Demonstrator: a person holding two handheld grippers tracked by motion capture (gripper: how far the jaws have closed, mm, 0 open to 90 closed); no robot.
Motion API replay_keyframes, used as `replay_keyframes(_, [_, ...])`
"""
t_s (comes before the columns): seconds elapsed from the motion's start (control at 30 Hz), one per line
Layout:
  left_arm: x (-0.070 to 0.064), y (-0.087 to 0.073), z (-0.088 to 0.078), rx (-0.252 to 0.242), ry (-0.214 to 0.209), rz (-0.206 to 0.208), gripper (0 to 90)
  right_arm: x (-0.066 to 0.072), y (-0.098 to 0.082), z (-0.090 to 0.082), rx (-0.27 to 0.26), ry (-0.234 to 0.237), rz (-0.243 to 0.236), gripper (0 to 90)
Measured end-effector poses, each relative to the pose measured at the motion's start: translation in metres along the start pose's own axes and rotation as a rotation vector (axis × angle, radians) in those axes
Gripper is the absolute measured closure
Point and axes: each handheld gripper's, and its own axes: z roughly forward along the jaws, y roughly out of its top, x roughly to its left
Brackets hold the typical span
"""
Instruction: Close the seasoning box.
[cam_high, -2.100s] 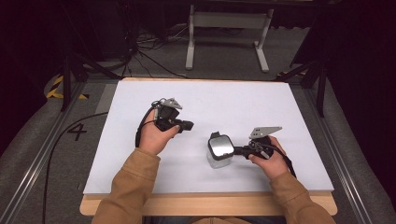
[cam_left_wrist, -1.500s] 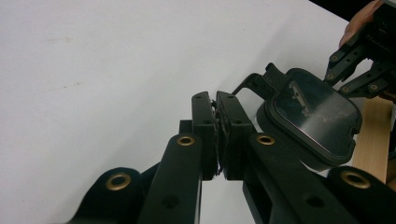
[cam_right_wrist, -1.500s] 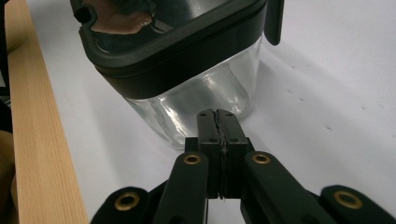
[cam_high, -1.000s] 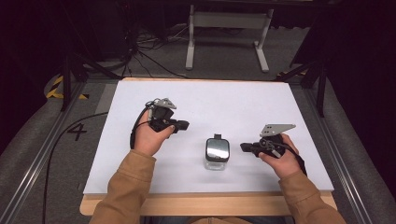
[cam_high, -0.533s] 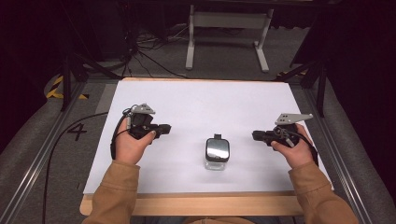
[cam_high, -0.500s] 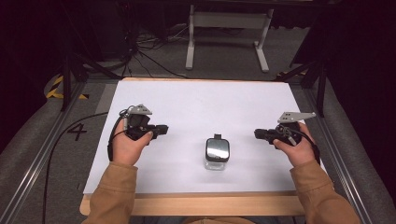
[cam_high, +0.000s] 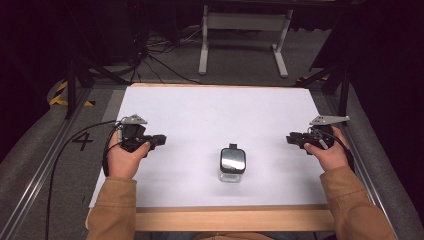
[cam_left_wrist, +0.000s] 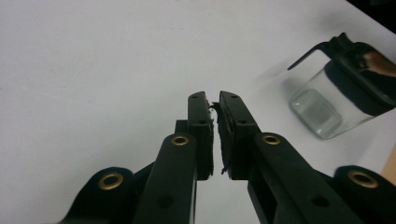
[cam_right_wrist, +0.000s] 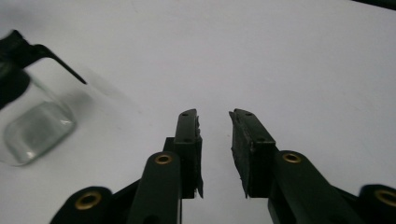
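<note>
A small clear glass jar (cam_high: 232, 164) with a black clip lid stands upright near the front middle of the white table (cam_high: 220, 110). My left gripper (cam_high: 163, 140) is held over the table's left edge, pointing right toward the jar, with its jaws pressed almost together on nothing. In the left gripper view the gripper (cam_left_wrist: 214, 100) has the jar (cam_left_wrist: 336, 88) at the upper right, well apart. My right gripper (cam_high: 290, 138) is at the right edge, pointing left. Its jaws stand a little apart and empty in the right gripper view (cam_right_wrist: 214, 116), where the jar (cam_right_wrist: 32, 121) is at the far left.
A wooden strip (cam_high: 230, 220) runs along the table's front edge. Metal rails (cam_high: 45, 165) flank the table. A white stand (cam_high: 242, 35) and cables lie on the floor behind it. A cable (cam_high: 65, 150) trails left from my left gripper.
Both hands have moved outward, the left gripper to the left and the right gripper to the right, away from the jar. The jar has stayed in place.
</note>
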Motion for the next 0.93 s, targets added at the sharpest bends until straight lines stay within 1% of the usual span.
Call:
replay_keyframes(0.03, [0.003, -0.002, 0.003, 0.006, 0.004, -0.008, 83.0, -0.004, -0.002, 0.001, 0.011, -0.004, 0.005, 68.0])
replay_keyframes(0.07, [0.005, -0.002, 0.005, 0.015, 0.011, -0.002, 82.7, -0.009, -0.004, 0.004, 0.029, -0.014, 0.018, 66.4])
replay_keyframes(0.1, [0.008, -0.004, 0.007, 0.025, 0.017, -0.012, 82.3, -0.017, -0.009, 0.008, 0.054, -0.038, 0.02, 63.3])
replay_keyframes(0.13, [0.011, -0.006, 0.01, 0.028, 0.017, -0.015, 81.6, -0.021, -0.011, 0.01, 0.063, -0.045, 0.026, 62.5])
replay_keyframes(0.17, [0.012, -0.007, 0.011, 0.028, 0.017, -0.018, 81.6, -0.021, -0.011, 0.01, 0.063, -0.045, 0.026, 62.5])
replay_keyframes(0.2, [0.015, -0.009, 0.013, 0.036, 0.021, -0.028, 81.3, -0.028, -0.015, 0.014, 0.078, -0.063, 0.032, 60.6])
replay_keyframes(0.23, [0.018, -0.011, 0.016, 0.042, 0.025, -0.034, 81.3, -0.031, -0.016, 0.015, 0.088, -0.071, 0.031, 59.7])
replay_keyframes(0.27, [0.018, -0.011, 0.016, 0.042, 0.025, -0.034, 81.2, -0.031, -0.016, 0.015, 0.088, -0.071, 0.031, 59.7])
replay_keyframes(0.33, [0.02, -0.011, 0.017, 0.05, 0.014, -0.038, 81.1, -0.036, -0.021, 0.017, 0.108, -0.102, 0.03, 57.6])
replay_keyframes(0.37, [0.019, -0.011, 0.018, 0.046, 0.017, -0.041, 80.9, -0.039, -0.025, 0.017, 0.102, -0.119, 0.025, 56.1])
replay_keyframes(0.43, [0.018, -0.011, 0.018, 0.046, 0.01, -0.036, 81.0, -0.04, -0.034, 0.018, 0.101, -0.13, 0.046, 54.3])
replay_keyframes(0.47, [0.018, -0.011, 0.018, 0.05, 0.014, -0.032, 80.9, -0.039, -0.039, 0.018, 0.101, -0.124, 0.046, 54.5])
replay_keyframes(0.5, [0.018, -0.011, 0.018, 0.046, 0.01, -0.033, 80.9, -0.039, -0.046, 0.016, 0.082, -0.107, 0.065, 55.3])
replay_keyframes(0.53, [0.018, -0.011, 0.018, 0.046, 0.008, -0.034, 80.8, -0.039, -0.051, 0.017, 0.074, -0.1, 0.086, 54.6])
replay_keyframes(0.57, [0.018, -0.01, 0.019, 0.046, 0.011, -0.032, 80.7, -0.04, -0.054, 0.017, 0.1, -0.098, 0.081, 54.6])
replay_keyframes(0.6, [0.019, -0.01, 0.019, 0.047, 0.013, -0.034, 80.6, -0.04, -0.056, 0.016, 0.114, -0.102, 0.058, 54.6])
replay_keyframes(0.63, [0.019, -0.01, 0.019, 0.047, 0.013, -0.034, 80.5, -0.04, -0.056, 0.016, 0.114, -0.102, 0.058, 54.6])
replay_keyframes(0.67, [0.02, -0.011, 0.021, 0.053, 0.013, -0.037, 80.3, -0.04, -0.06, 0.015, 0.098, -0.115, 0.067, 54.2])
replay_keyframes(0.7, [0.02, -0.011, 0.021, 0.053, 0.013, -0.037, 80.2, -0.04, -0.061, 0.016, 0.096, -0.115, 0.064, 54.3])
replay_keyframes(0.73, [0.021, -0.011, 0.023, 0.061, 0.019, -0.04, 80.2, -0.04, -0.061, 0.016, 0.096, -0.115, 0.064, 54.3])
replay_keyframes(0.77, [0.021, -0.012, 0.026, 0.082, 0.034, -0.039, 79.7, -0.039, -0.061, 0.017, 0.085, -0.122, 0.058, 53.7])
replay_keyframes(0.8, [0.021, -0.012, 0.026, 0.082, 0.034, -0.039, 79.7, -0.039, -0.061, 0.017, 0.085, -0.122, 0.058, 53.7])
replay_keyframes(0.83, [0.021, -0.012, 0.027, 0.09, 0.04, -0.033, 79.6, -0.037, -0.061, 0.019, 0.077, -0.129, 0.046, 52.7])
replay_keyframes(0.87, [0.02, -0.012, 0.027, 0.092, 0.037, -0.027, 79.5, -0.036, -0.06, 0.019, 0.077, -0.125, 0.042, 52.6])
replay_keyframes(0.93, [0.019, -0.011, 0.027, 0.096, 0.041, -0.028, 78.9, -0.035, -0.06, 0.02, 0.075, -0.123, 0.041, 52.6])
